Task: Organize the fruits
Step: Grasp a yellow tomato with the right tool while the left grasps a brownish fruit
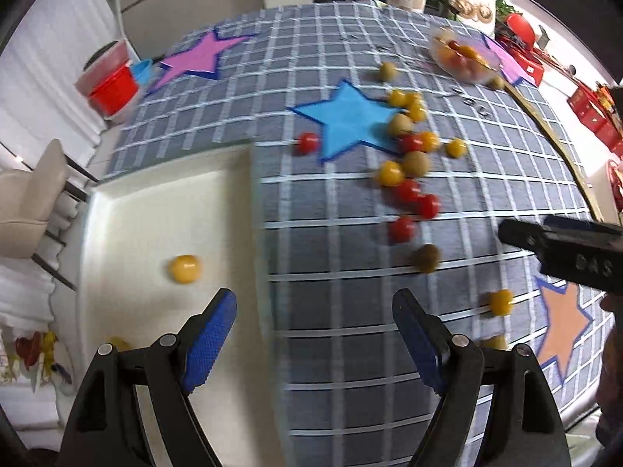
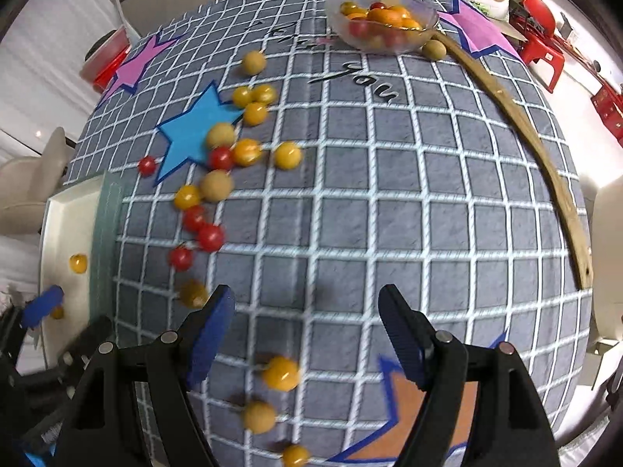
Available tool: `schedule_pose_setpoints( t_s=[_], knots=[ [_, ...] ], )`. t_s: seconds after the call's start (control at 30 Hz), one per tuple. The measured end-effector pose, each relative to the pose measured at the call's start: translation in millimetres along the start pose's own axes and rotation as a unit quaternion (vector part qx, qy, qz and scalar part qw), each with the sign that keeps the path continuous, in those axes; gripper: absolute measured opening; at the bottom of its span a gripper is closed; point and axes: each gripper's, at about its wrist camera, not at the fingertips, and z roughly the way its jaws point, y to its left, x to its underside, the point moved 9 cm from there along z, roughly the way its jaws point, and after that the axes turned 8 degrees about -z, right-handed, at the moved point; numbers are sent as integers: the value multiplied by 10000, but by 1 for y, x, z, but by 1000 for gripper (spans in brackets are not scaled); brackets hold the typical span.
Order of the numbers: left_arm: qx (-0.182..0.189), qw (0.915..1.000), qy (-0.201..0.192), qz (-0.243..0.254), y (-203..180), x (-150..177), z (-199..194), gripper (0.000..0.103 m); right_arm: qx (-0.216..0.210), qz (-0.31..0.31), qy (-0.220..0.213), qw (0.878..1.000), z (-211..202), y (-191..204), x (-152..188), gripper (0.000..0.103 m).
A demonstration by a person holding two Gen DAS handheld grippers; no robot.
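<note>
Fingers: left gripper [image 1: 313,344] and right gripper [image 2: 305,329] both spread wide, gripping nothing.
Fruits: scattered mid-frame [image 2: 218,179] on checked table [image 2: 389,210].
Tray [image 1: 155,214]: lower left, one yellow fruit [image 1: 185,268].
Bowl [image 2: 383,25]: top, filled.

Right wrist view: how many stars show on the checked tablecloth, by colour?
Pink stars: 2
Blue star: 1
Orange star: 1, partly hidden by the tongs
Total: 4
</note>
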Motion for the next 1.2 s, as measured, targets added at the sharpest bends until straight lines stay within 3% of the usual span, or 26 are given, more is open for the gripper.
schedule_pose_setpoints(
  t_s=[0.3,0.63,0.7,0.73,0.93,1.03,1.13,1.2],
  knots=[
    [-12,9996,128,-233,-39,2,34,83,-172,-502,-47,9986,18,-9,-25,79],
    [-209,9993,70,-310,-54,0,49,83,-325,-957,-146,9948,41,0,-52,62],
    [-209,9992,83,-337,-57,1,50,81,-330,-982,-181,9945,45,2,-58,62],
    [-210,9991,105,-351,-58,2,51,75,-330,-994,-206,9943,46,3,-62,62],
    [-183,9989,77,-426,-64,0,51,74,-274,-1118,-320,9928,53,11,-79,61],
    [-46,9988,102,-473,-68,-2,51,61,-183,-1160,-358,9924,54,12,-84,48],
    [42,9989,108,-445,-73,1,48,49,-146,-1140,-335,9928,56,12,-88,20],
    [125,9990,111,-409,-74,1,46,25,-231,-1070,-312,9935,56,10,-88,20]
  ],
)
